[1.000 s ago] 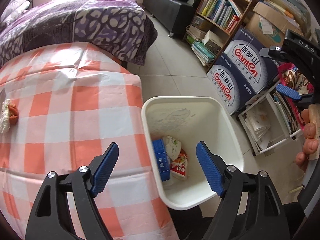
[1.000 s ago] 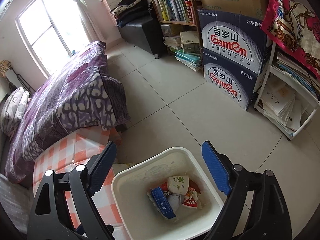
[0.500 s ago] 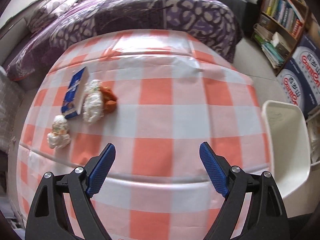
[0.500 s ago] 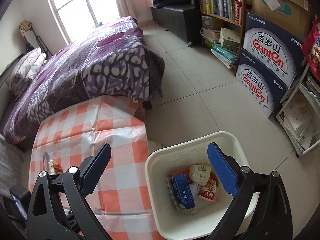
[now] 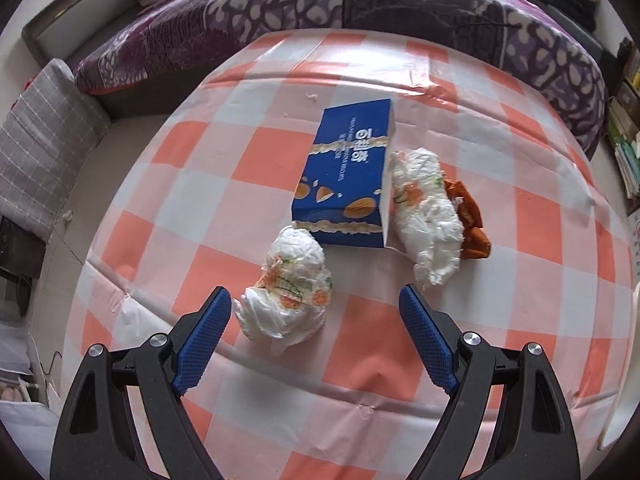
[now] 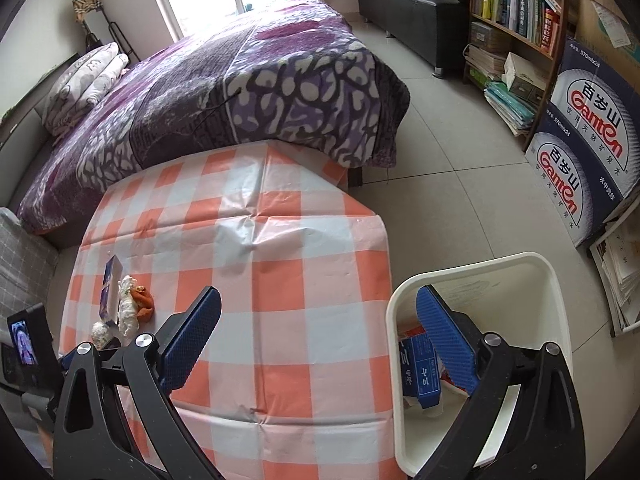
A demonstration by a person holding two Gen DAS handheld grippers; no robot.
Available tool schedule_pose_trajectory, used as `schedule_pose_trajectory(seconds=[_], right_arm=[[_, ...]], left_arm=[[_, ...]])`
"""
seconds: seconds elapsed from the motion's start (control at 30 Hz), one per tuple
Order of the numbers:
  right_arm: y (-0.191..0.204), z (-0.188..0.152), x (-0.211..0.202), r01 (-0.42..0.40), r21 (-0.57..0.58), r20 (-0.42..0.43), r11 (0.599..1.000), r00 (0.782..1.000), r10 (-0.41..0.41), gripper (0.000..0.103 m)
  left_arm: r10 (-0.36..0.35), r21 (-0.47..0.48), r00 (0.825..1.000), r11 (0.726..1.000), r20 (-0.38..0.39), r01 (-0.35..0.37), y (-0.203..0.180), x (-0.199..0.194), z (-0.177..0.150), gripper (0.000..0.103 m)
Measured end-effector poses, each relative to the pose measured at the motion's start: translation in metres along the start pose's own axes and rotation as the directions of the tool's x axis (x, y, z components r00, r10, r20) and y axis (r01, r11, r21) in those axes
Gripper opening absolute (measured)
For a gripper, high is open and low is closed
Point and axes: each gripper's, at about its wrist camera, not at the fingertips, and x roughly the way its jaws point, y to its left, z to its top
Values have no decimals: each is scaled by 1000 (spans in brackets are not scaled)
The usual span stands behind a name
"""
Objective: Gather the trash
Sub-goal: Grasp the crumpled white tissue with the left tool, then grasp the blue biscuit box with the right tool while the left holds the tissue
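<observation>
On the orange-and-white checked tablecloth (image 5: pixel 256 152) lies a blue biscuit box (image 5: pixel 344 176). A crumpled white wrapper (image 5: pixel 288 284) sits just in front of it, and a second wrapper (image 5: pixel 428 220) with an orange scrap (image 5: pixel 470 220) lies to its right. My left gripper (image 5: pixel 314 300) hangs open over the near wrapper, not touching it. My right gripper (image 6: pixel 318 296) is open and empty over the table's right edge and the white bin (image 6: pixel 480 270). A blue carton (image 6: pixel 420 372) lies in the bin. The same trash pile (image 6: pixel 124 304) shows far left in the right wrist view.
A bed with a purple blanket (image 6: pixel 248 80) runs behind the table. A bookshelf (image 6: pixel 516 16) and stacked Ganten boxes (image 6: pixel 584 128) stand on the tiled floor at right. A grey checked cushion (image 5: pixel 44 152) lies left of the table.
Both views swung left, away from the bin. The left gripper now hangs over the trash on the table; the right one has moved from the bin to the table's edge, jaws slightly wider.
</observation>
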Motion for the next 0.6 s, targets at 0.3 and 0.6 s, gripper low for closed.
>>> schedule_pose_trajectory(seconds=[0.3, 0.6], right_arm=[[48, -14, 26, -79, -80, -58, 994, 996, 75, 94], [150, -21, 64, -247, -160, -138, 956, 964, 226, 94]], left_arm=[[-132, -82, 990, 988, -52, 127, 28, 7, -12, 33], [-139, -183, 971, 967, 196, 175, 90, -92, -5, 33]])
